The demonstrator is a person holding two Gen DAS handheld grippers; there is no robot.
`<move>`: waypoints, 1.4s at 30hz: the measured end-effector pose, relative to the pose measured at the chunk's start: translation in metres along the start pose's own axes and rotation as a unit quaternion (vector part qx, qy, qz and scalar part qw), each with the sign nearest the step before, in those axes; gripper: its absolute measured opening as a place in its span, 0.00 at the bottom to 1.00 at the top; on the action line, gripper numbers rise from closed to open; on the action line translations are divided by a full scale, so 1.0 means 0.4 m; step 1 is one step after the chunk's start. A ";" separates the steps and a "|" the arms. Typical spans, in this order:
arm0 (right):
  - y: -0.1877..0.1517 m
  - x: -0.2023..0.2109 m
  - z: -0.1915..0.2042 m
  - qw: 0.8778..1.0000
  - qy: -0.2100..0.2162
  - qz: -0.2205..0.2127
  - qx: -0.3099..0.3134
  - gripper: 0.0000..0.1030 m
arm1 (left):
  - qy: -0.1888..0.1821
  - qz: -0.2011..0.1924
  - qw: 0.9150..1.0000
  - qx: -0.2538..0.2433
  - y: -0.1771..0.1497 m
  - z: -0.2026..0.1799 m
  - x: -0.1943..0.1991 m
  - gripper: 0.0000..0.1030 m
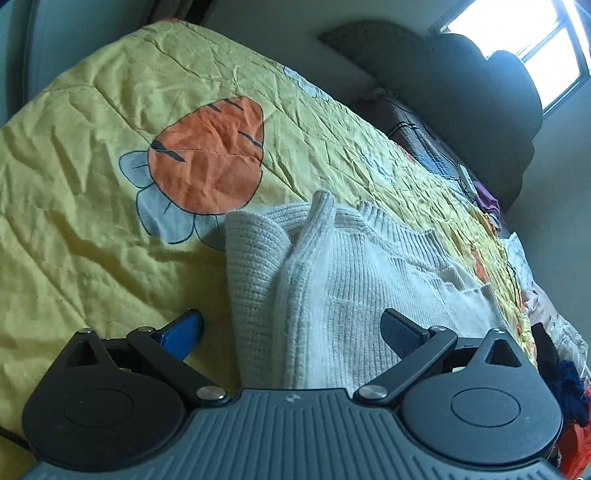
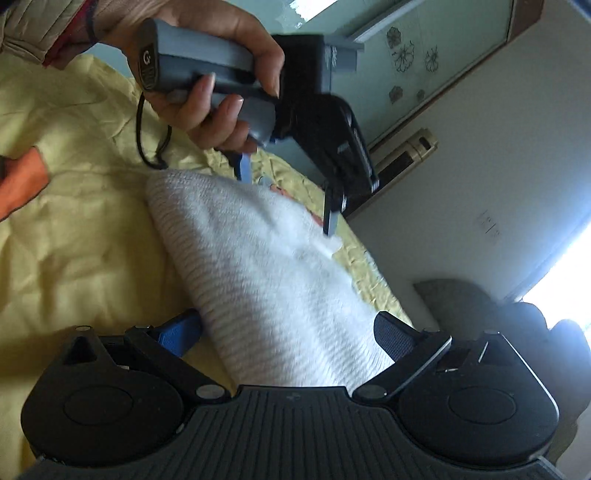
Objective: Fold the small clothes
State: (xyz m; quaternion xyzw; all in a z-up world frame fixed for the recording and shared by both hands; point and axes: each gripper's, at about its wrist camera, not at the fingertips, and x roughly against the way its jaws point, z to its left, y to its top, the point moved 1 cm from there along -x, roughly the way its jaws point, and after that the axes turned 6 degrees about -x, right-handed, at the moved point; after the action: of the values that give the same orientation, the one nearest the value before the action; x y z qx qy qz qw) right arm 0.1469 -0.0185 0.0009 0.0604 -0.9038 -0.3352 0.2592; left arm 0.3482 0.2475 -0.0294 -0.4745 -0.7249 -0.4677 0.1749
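A white knit sweater (image 1: 332,288) lies bunched and partly folded on a yellow quilt (image 1: 74,221) printed with an orange fruit. In the left wrist view my left gripper (image 1: 291,332) is open, its fingers wide apart on either side of the sweater's near end. The right wrist view shows the same sweater (image 2: 266,280) running between the spread fingers of my open right gripper (image 2: 288,334). At the sweater's far end a hand (image 2: 207,74) holds the left gripper (image 2: 288,192), fingers apart over the cloth.
A dark padded headboard (image 1: 461,92) stands at the back under a bright window (image 1: 524,33). Loose clothes (image 1: 569,398) pile up along the bed's right edge. A floor air conditioner (image 2: 402,155) stands against the wall beyond the bed.
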 end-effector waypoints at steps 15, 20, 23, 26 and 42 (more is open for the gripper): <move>0.045 -0.069 -0.010 0.997 0.062 -0.016 -0.033 0.26 | 0.018 -0.012 0.998 0.053 0.056 -0.015 -0.057 0.25; 0.037 -0.047 -0.108 0.985 0.104 -0.031 -0.134 0.23 | 0.014 -0.039 0.995 0.090 0.063 -0.056 -0.014 0.24; 0.013 -0.016 -0.178 0.972 0.122 -0.044 -0.195 0.22 | 0.005 -0.058 0.993 0.107 0.075 -0.097 0.015 0.24; -0.009 0.005 -0.247 0.959 0.132 -0.052 -0.244 0.21 | -0.005 -0.076 0.991 0.113 0.087 -0.160 0.040 0.24; -0.266 0.133 -0.530 0.869 0.144 -0.071 -0.467 0.15 | -0.012 -0.110 0.992 0.065 0.084 -0.541 0.001 0.24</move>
State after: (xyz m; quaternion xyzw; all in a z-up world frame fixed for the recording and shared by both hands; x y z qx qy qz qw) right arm 0.2023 -0.2370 0.0920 0.0439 -0.5873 -0.7234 0.3603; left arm 0.3355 0.0690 0.0967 -0.3853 -0.8036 -0.4300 0.1445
